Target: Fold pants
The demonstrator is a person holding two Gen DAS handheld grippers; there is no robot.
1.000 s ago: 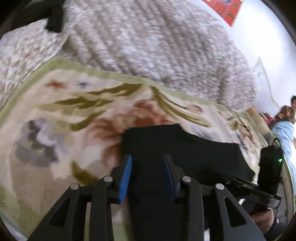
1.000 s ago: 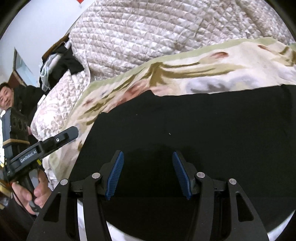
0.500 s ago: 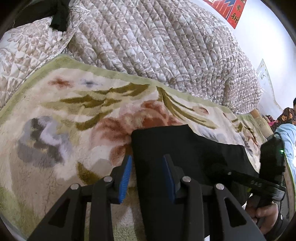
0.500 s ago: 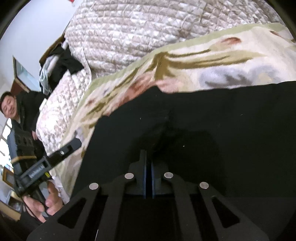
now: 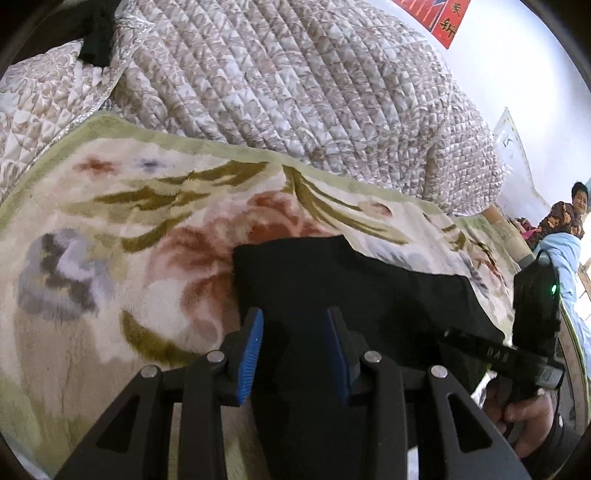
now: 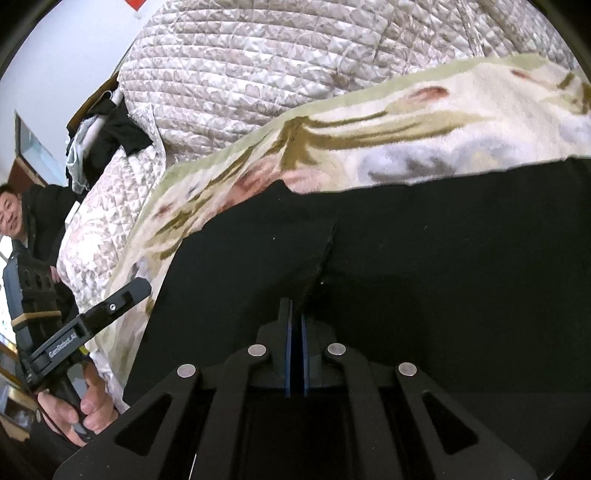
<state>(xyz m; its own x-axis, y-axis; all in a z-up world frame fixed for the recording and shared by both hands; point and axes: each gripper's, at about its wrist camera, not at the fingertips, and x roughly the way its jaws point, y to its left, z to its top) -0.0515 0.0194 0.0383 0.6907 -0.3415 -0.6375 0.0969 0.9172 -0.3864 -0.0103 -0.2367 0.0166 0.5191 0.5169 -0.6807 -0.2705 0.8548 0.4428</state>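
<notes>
A: Count?
B: One pair of black pants [image 5: 332, 280] on one floral blanket [image 5: 147, 229], spread toward its near edge.
A: Claws?
B: Two. Left claw [image 5: 293, 350] released, straddling the pants' edge. Right claw [image 6: 295, 354] clenched, pinching a ridge of pants fabric.

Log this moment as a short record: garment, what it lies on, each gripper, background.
garment: black pants, spread flat, one edge near the left gripper
surface: floral blanket on a bed
left gripper: open, blue pads apart over the pants' edge, not pressing
right gripper: shut on a pinched ridge of the pants, cloth puckered ahead of its tips
background: quilted bedspread piled behind the blanket; red paper on the wall
fold: not yet made
</notes>
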